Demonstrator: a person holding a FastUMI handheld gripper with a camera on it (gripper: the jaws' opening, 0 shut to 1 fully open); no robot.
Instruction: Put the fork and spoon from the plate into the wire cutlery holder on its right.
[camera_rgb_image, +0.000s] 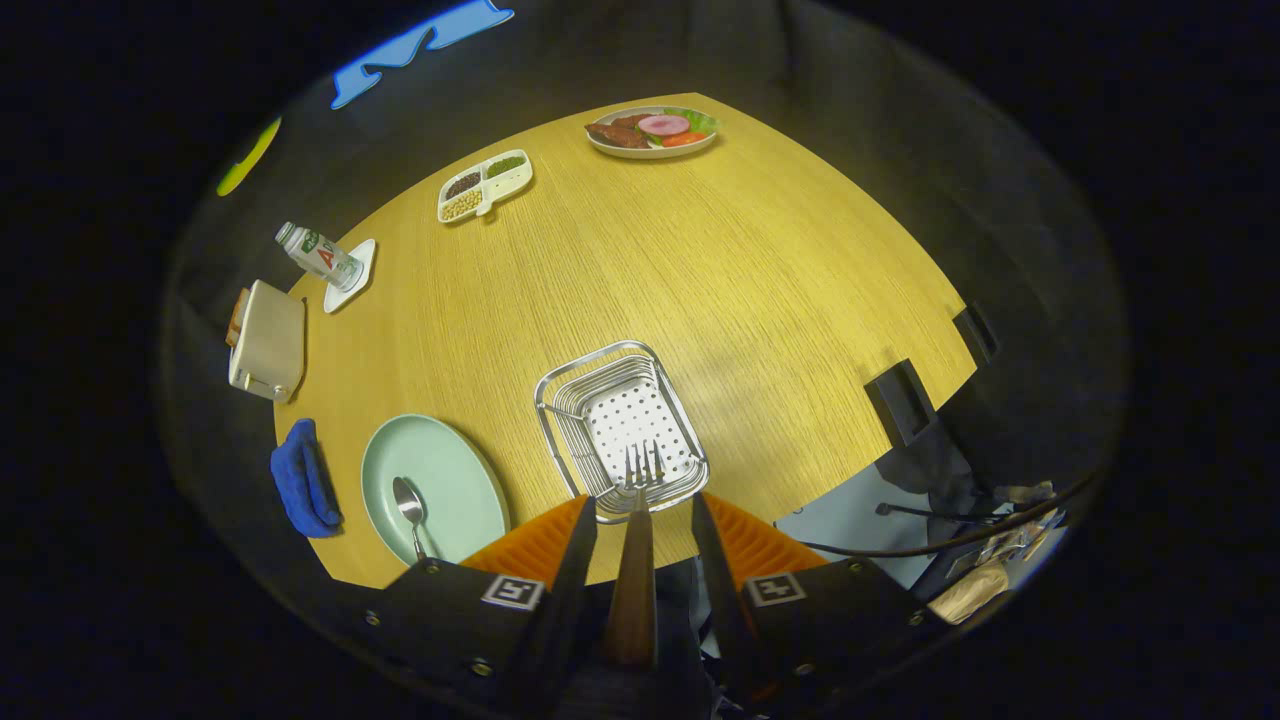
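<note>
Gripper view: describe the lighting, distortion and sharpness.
Gripper view: fisheye bends the table edges; light pools mid-table and fades toward the booth walls; fork between the fingers and wire holder look sharp; faint shadow right of the holder.

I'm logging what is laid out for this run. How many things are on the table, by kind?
Cutlery: 2, the fork between the fingers of the gripper, and the spoon
Plates and trays: 4, green plate, food plate, divided tray, small white dish
Wire holder: 1
Bottle: 1
Toaster: 1
Blue cloth: 1
Total: 10
</note>
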